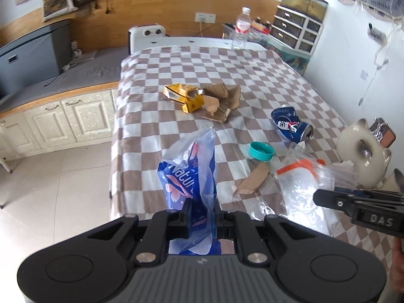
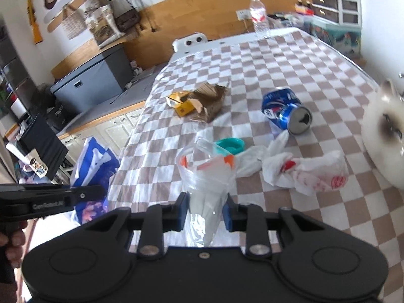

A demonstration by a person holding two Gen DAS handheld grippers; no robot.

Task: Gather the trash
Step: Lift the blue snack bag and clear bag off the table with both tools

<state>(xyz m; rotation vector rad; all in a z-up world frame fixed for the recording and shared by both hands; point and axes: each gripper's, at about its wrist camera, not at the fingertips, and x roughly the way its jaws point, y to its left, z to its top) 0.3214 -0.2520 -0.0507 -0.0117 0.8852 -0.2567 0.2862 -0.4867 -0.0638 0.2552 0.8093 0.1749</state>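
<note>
Pickup step in hand: left gripper (image 1: pixel 202 223) clamped on blue wrapper (image 1: pixel 188 176), right gripper (image 2: pixel 205 213) nearly closed on clear bag (image 2: pixel 207 189); next, both need a bin, none visible.

Can (image 1: pixel 293 125) right of cardboard (image 1: pixel 219 102), cap (image 1: pixel 261 151) in front

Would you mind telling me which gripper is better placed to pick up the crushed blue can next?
Probably the right gripper: the crushed blue can lies on its side of the table. But it is shut on a clear plastic bag, and the left gripper holds a blue bag.
</note>
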